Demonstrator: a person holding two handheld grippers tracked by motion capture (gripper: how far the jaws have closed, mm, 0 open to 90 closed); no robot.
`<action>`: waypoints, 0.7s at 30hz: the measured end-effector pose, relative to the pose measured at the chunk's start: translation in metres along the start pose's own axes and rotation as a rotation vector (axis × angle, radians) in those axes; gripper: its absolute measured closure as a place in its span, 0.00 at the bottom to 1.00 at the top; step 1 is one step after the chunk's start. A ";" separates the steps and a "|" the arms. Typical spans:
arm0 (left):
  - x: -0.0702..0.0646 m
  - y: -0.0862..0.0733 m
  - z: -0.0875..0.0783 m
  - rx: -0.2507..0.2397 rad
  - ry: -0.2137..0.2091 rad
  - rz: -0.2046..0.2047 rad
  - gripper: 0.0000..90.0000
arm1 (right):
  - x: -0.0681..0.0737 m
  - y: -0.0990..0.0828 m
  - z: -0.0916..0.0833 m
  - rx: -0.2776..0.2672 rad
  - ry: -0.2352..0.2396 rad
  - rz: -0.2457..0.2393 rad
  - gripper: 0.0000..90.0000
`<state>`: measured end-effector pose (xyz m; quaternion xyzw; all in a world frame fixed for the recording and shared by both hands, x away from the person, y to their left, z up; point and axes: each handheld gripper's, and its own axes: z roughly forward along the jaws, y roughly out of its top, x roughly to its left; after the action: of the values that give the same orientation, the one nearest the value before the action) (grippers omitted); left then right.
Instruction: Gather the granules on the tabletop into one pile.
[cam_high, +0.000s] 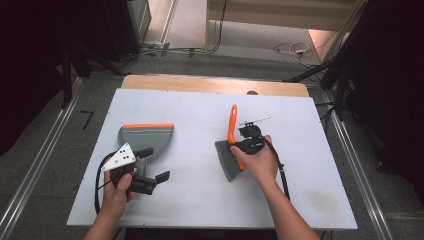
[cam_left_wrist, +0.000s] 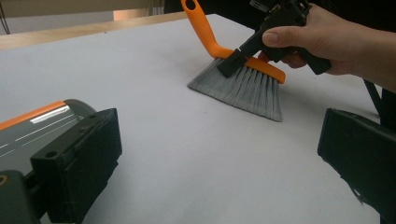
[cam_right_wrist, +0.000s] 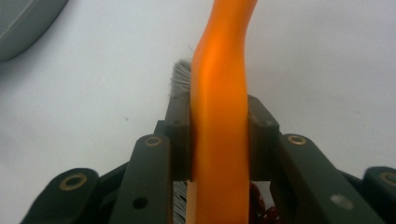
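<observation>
Centrally on the white rectangular surface (cam_high: 200, 195) lies a hand brush with an orange plastic handle and grey bristles (cam_high: 231, 150), its handle pointing toward the far edge and its bristles fanned toward the person; the right tool (cam_high: 239, 146) is clamped on the orange handle just above the bristle block, both black jaws pressed flat against its sides in the right gripper view, where the brush (cam_right_wrist: 219, 116) rises between them; the right hand (cam_high: 260, 161) grips that tool from behind. Well apart to the left rests a grey plastic dustpan with an orange front lip (cam_high: 146, 136); the left tool (cam_high: 152, 165) hovers just beside its near end, jaws spread wide with nothing between them, one jaw close against the dustpan's handle (cam_left_wrist: 14, 196) in the left gripper view; the left hand (cam_high: 117, 192) holds it low over the surface.
</observation>
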<state>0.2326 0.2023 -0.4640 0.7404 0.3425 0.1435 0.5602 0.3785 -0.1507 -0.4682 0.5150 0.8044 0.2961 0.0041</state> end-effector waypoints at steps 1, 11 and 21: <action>0.000 0.000 0.000 0.000 -0.001 -0.001 0.00 | -0.001 0.000 0.000 -0.001 0.000 0.004 0.74; 0.000 0.000 0.000 0.003 -0.001 -0.002 0.00 | -0.007 0.000 -0.006 -0.015 0.044 0.020 0.74; 0.000 0.000 0.001 0.002 -0.001 -0.004 0.00 | -0.007 0.008 -0.041 -0.051 0.151 -0.105 0.75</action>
<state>0.2333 0.2016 -0.4645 0.7404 0.3439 0.1416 0.5599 0.3750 -0.1734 -0.4327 0.4482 0.8204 0.3539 -0.0279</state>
